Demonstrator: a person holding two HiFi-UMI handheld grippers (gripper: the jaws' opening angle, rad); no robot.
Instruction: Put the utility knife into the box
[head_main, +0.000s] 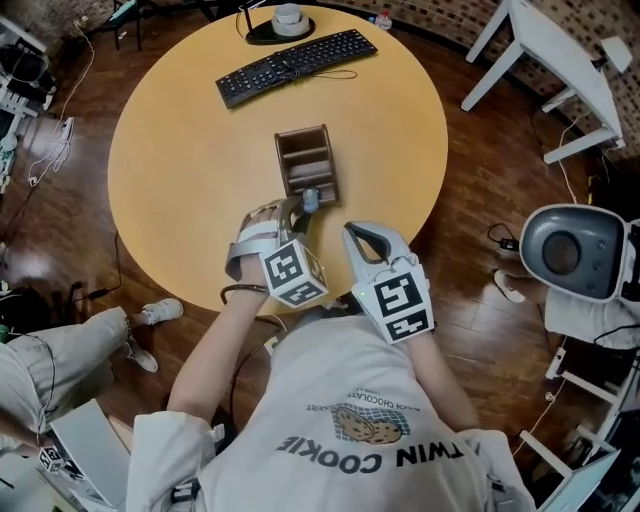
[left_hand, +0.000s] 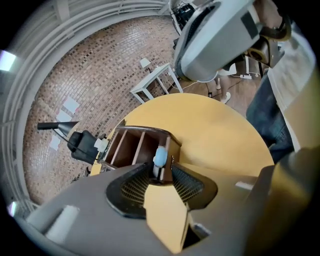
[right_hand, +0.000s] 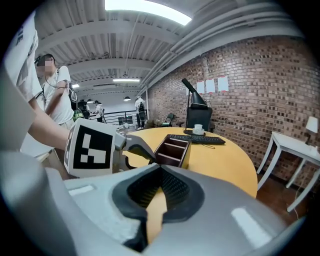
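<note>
My left hand-held gripper (left_hand: 161, 174) stands wide open, pads flanking the pale-blue-capped utility knife (left_hand: 159, 158) upright in the brown wooden divided box's (head_main: 282, 160) 6 o'clock compartment; release looks done, so next I'd withdraw toward 6 o'clock without snagging it.

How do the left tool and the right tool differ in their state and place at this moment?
The left tool has its jaws apart, with the utility knife standing between their tips; the right tool has its jaws together, with nothing between them. The left tool reaches the near end of the box; the right tool hangs short of the box. Both point toward the box.
</note>
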